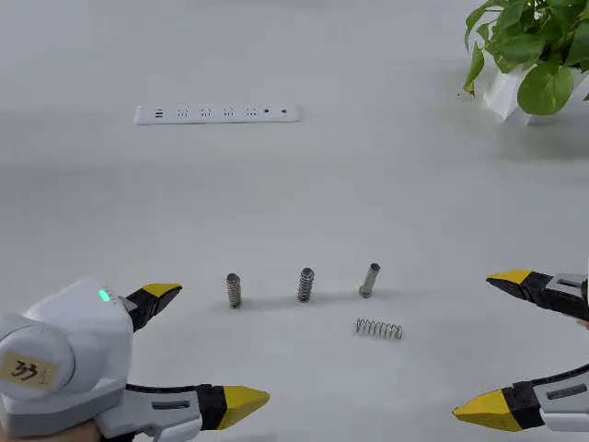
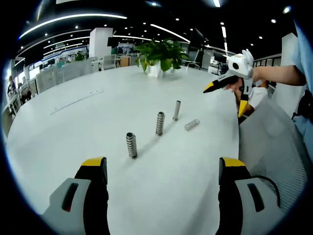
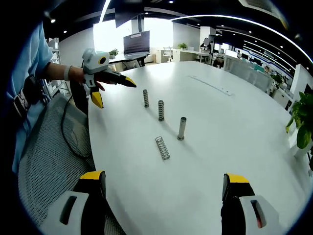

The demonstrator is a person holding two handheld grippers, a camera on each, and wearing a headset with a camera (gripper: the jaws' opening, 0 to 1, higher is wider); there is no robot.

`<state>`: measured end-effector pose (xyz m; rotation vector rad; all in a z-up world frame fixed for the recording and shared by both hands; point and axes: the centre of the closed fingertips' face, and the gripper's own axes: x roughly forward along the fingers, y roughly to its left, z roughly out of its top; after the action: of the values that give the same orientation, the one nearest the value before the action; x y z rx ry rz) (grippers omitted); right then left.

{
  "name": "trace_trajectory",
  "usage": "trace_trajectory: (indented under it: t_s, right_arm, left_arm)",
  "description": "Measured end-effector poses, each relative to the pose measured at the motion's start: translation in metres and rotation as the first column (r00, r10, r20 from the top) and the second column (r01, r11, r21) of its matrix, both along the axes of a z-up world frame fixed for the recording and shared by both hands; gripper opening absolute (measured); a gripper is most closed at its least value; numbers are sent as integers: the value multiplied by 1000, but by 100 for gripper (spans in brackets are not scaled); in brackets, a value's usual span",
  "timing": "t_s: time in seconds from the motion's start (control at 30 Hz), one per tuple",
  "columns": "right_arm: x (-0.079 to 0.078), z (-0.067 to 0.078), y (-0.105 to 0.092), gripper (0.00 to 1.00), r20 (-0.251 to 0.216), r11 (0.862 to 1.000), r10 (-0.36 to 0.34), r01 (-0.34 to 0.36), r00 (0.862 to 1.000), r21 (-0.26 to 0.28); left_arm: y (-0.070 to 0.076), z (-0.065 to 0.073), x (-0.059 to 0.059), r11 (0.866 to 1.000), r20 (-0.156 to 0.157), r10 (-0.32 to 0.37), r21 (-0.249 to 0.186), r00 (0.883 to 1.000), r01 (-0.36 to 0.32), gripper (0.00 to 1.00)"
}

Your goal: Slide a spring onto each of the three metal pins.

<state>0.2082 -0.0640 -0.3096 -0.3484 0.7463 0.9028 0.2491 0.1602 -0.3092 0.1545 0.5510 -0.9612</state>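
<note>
My left gripper point(image 1: 213, 343) hangs over the white table point(image 1: 276, 203), yellow-tipped jaws wide apart. Three upright metal pins stand in a row: the spring-sleeved left pin point(image 1: 233, 278), the spring-sleeved middle pin point(image 1: 306, 273), the bare right pin point(image 1: 369, 280). A loose steel coil spring point(image 1: 379, 328) lies flat near it. My right gripper point(image 1: 480, 346) also holds its jaws wide apart

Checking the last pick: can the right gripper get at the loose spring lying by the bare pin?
Probably yes. The right gripper is open, and only bare table lies between it and the loose spring; the bare pin stands beyond the spring, off the path.
</note>
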Motion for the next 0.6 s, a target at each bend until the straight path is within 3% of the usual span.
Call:
trace_trajectory:
  t_s: [0.47, 0.6]
  right_arm:
    - [-2, -2, -5, 99, -5, 999, -34, 34, 999, 22]
    - [-5, -3, -7, 99, -6, 999, -38, 38, 999, 22]
  left_arm:
    - [-14, -1, -7, 998, -12, -56, -11, 998, 56, 91]
    - [-22, 1, -13, 995, -20, -94, -31, 995, 93, 81]
